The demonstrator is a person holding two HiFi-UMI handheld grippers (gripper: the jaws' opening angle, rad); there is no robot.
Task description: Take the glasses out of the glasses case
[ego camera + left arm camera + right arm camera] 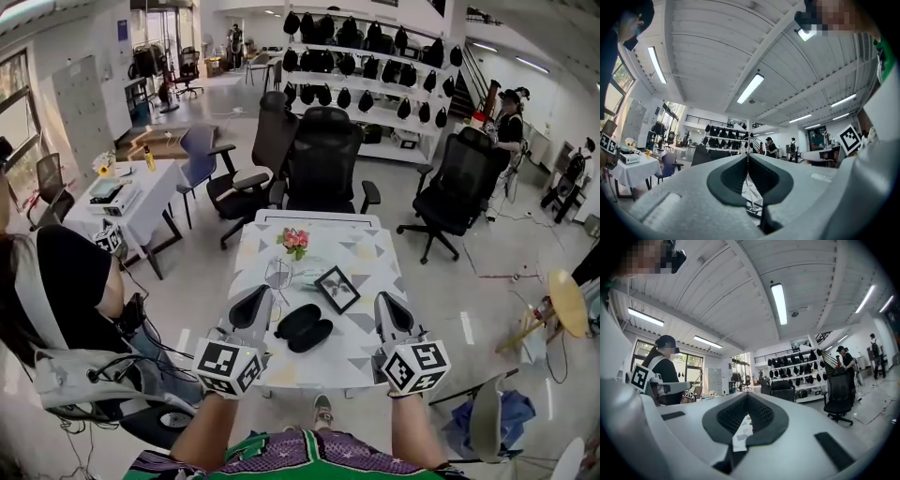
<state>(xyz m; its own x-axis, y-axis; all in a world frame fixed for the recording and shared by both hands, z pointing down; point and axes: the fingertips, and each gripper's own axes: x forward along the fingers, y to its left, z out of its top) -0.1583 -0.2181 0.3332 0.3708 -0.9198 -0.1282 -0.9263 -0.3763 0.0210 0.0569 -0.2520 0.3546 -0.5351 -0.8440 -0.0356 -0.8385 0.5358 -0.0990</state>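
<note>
Table (361, 272) with a patterned cloth sat mid-room, and a black office chair (322, 169) stood at its far end. A person (66, 281) in black sat off to the left.

The left gripper (256, 302) hung over the table's near left side. Its jaws were clenched together with nothing in them, as its own view (747, 157) showed. The right gripper (387, 307) hung over the near right side, its jaws also closed and empty (747, 397).

The black glasses case (305, 328) lay on the table between the two grippers, near the front edge and touched by neither. It looked open in two halves, but I couldn't tell whether glasses were inside.

Behind the case were a small black picture frame (337, 289) lying flat, a wire stand (278, 274) and a pink flower bunch (294, 241).
</note>
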